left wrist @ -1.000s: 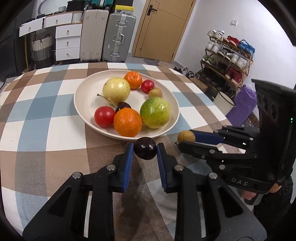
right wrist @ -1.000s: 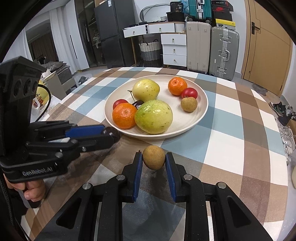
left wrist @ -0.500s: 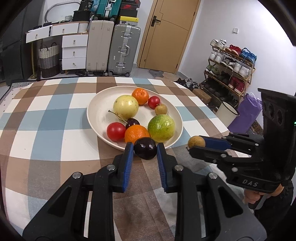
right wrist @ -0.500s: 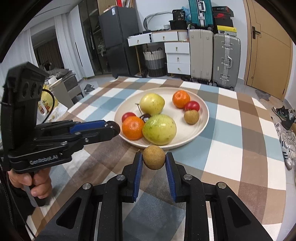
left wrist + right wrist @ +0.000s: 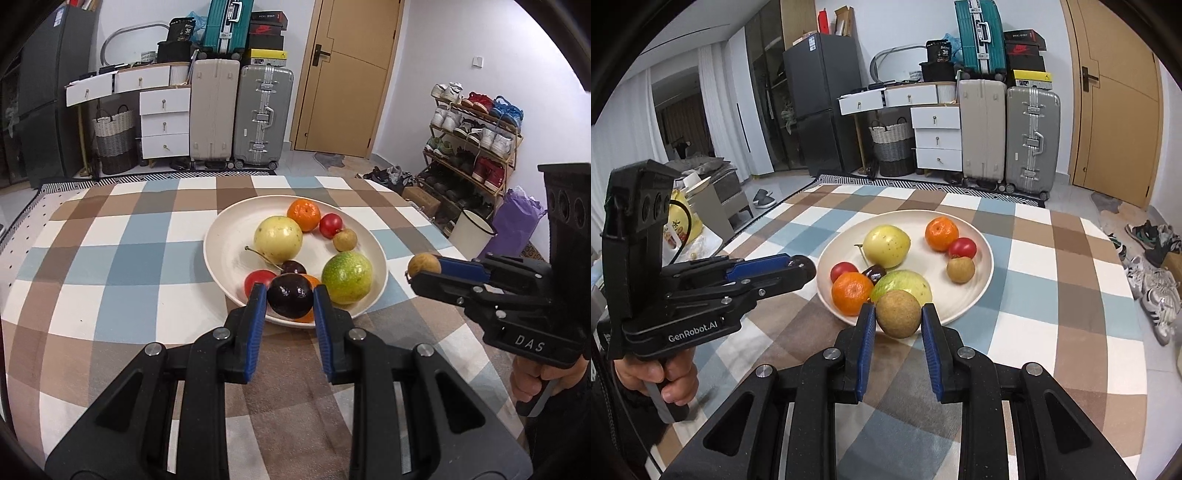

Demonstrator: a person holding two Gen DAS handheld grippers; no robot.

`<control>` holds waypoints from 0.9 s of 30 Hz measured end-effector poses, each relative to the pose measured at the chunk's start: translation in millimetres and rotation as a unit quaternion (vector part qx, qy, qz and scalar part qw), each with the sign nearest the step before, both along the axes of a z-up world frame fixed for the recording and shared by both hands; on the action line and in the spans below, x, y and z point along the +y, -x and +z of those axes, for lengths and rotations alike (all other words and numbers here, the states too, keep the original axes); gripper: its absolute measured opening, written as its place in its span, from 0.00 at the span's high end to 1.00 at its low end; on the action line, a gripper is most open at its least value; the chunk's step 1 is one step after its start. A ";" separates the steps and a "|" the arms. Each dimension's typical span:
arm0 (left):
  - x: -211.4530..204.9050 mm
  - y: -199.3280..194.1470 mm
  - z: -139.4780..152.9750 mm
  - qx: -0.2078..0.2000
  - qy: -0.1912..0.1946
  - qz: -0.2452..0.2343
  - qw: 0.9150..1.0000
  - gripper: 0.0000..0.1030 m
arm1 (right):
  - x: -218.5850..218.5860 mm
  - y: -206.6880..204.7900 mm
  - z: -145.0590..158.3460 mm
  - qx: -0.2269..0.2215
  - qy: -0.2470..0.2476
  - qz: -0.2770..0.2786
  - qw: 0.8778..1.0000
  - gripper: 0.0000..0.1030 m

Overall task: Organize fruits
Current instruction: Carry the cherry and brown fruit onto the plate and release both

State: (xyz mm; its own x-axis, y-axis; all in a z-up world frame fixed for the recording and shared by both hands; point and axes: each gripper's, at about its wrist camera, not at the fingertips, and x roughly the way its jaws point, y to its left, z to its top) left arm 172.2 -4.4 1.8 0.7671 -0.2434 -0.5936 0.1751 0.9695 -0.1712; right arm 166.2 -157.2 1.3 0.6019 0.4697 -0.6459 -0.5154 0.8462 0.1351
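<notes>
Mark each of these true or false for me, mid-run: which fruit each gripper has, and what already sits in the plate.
1. The left gripper is shut on a dark plum. True.
2. The right gripper is open with nothing in it. False: it is shut on a small brown fruit.
3. Two oranges lie in the cream plate. True.
4. The plate holds no green fruit. False: a large green fruit lies near its front rim.
5. The plate sits on a checked tablecloth. True.
</notes>
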 end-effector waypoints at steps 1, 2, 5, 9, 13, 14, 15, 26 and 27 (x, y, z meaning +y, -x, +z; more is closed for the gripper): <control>0.7 -1.0 0.8 -0.001 -0.001 0.003 1.000 0.78 | 0.0 -1.4 1.5 -0.001 0.000 -0.002 1.000 0.75; 2.1 -1.3 1.8 -0.001 -0.001 0.005 1.000 0.78 | -0.3 -3.1 3.5 0.000 -0.003 -0.003 1.000 0.75; 3.3 -5.1 5.4 -0.003 -0.003 0.013 1.000 0.78 | -0.2 -6.9 11.8 -0.006 -0.006 -0.006 1.000 0.75; 3.5 -12.7 11.0 -0.008 -0.005 0.018 1.000 0.77 | 1.2 -15.6 22.2 -0.008 -0.010 -0.003 1.000 0.75; 5.1 -21.7 16.5 -0.012 -0.007 0.023 1.000 0.78 | 5.4 -26.1 29.4 -0.005 -0.011 0.007 1.000 0.75; 6.0 -24.0 17.6 -0.011 -0.006 0.024 1.000 0.78 | 6.6 -29.0 29.7 -0.003 -0.010 0.009 1.000 0.75; 7.1 -26.8 18.6 -0.011 -0.007 0.025 1.000 0.77 | 9.1 -33.0 30.0 -0.002 -0.006 0.011 1.000 0.75; 8.0 -53.3 8.5 -0.001 -0.017 0.034 0.999 0.78 | 15.1 -56.7 16.2 0.007 -0.010 -0.005 1.000 0.75; 7.0 -54.6 6.1 0.002 -0.019 0.034 0.999 0.78 | 15.2 -58.6 13.9 0.009 -0.013 -0.006 1.000 0.75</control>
